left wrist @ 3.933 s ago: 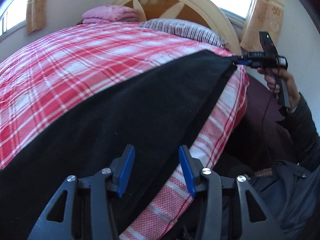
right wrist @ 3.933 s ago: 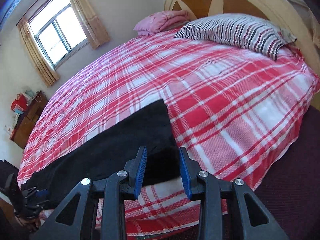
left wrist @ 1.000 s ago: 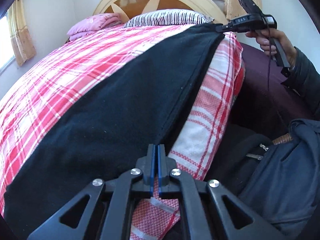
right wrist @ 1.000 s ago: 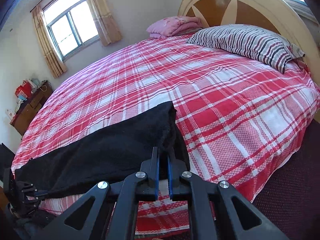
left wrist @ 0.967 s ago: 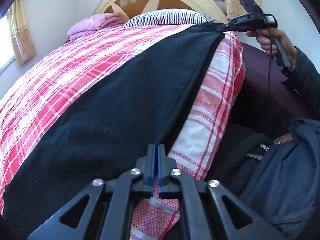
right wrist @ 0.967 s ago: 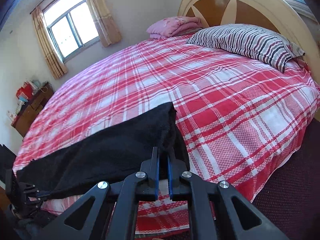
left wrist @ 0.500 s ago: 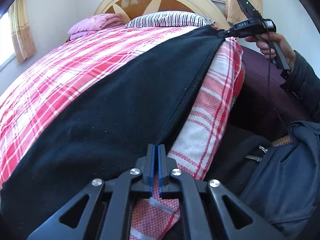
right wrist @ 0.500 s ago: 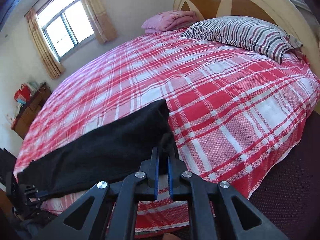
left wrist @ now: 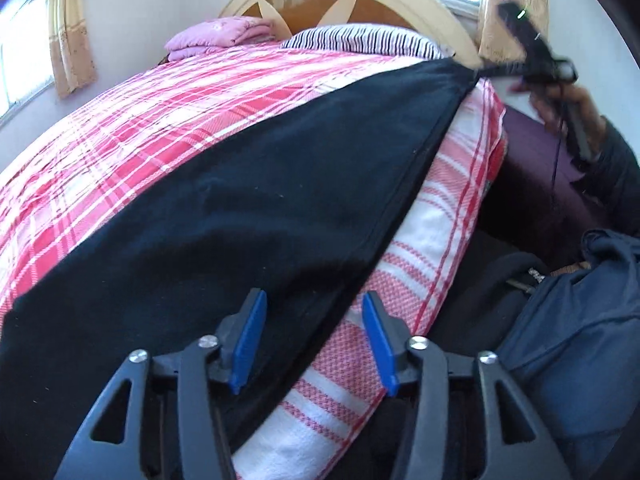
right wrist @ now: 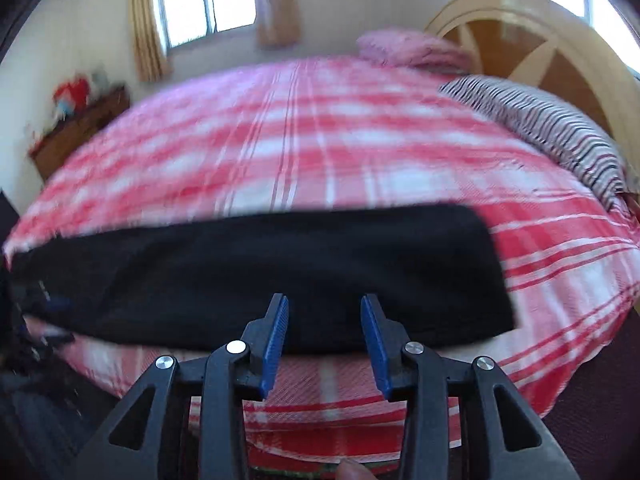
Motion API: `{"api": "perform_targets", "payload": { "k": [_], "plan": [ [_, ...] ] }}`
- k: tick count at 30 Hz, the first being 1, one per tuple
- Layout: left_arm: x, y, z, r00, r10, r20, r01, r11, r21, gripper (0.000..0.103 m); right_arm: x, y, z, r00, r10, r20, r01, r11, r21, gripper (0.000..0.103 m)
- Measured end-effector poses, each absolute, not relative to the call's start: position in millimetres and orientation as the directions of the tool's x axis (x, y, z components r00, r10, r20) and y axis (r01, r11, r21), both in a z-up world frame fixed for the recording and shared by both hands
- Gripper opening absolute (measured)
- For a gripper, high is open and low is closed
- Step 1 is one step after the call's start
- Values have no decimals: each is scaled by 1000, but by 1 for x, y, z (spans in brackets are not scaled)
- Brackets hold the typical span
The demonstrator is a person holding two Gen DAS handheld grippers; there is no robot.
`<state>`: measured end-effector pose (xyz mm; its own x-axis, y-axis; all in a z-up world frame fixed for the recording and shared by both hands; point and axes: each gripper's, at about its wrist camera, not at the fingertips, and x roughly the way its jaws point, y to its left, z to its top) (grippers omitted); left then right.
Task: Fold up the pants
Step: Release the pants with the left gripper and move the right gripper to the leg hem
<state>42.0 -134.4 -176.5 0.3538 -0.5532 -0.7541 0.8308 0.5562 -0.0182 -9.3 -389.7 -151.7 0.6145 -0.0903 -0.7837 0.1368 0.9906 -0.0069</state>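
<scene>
On my left, the black pants [left wrist: 248, 216] lie stretched flat along the near edge of the bed [left wrist: 132, 128], on its red and white plaid cover. My left fingers [left wrist: 314, 340] are opening: the blue pads stand apart above the near end of the pants, the hem edge running under the gap between them, and neither pad presses on the cloth. I hold nothing there. Beyond that end the fabric runs as one long dark strip toward the headboard [left wrist: 352, 0], past a folded pink blanket [left wrist: 218, 38] and a striped pillow [left wrist: 360, 42].

Further right in the left wrist view, the far end of the pants comes to a point just at the tip of my other tool, which is blurred; I cannot tell from here whether it touches the cloth.

The right wrist view is blurred too. My right fingers [right wrist: 324, 340] are also opening, the pads parted over the near long edge of the pants [right wrist: 256, 272], with bare plaid cover showing below the gap. Nothing is gripped. The pants' squared end lies to the right of these fingers, short of the striped pillow [right wrist: 552, 128].
</scene>
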Motion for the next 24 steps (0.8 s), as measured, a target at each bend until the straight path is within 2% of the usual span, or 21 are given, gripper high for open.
{"api": "perform_targets", "payload": {
  "k": [2, 4, 8, 13, 16, 18, 20, 24],
  "plan": [
    [40, -135, -173, 358, -545, -758, 835, 550, -1, 55, -6, -379, -153, 616, -154, -773, 136, 987, -87, 41],
    [38, -133, -168, 376, -537, -755, 835, 550, 25, 55, -3, -380, -147, 611, -141, -779, 142, 988, -68, 41],
    [46, -104, -146, 474, -503, -723, 786, 612, 89, 55, 7, -372, -123, 673, -13, -740, 95, 993, 70, 41],
    [69, -51, -139, 602, -388, -698, 641, 756, 132, 59, 61, -317, -117, 671, 143, -727, -79, 989, 122, 41],
    [73, -30, -155, 569, -377, -731, 608, 791, 66, 60, 110, -265, -123, 618, 250, -745, -202, 967, 156, 41],
    [64, -32, -175, 527, -365, -767, 632, 772, 66, 61, 142, -224, -129, 556, 330, -763, -284, 938, 198, 41],
    [52, -35, -179, 546, -369, -752, 652, 751, 106, 68, 167, -179, -139, 485, 390, -783, -356, 906, 230, 41],
    [53, -36, -174, 527, -392, -754, 653, 754, 65, 67, 201, -107, -162, 372, 440, -817, -429, 863, 269, 41]
  ]
}}
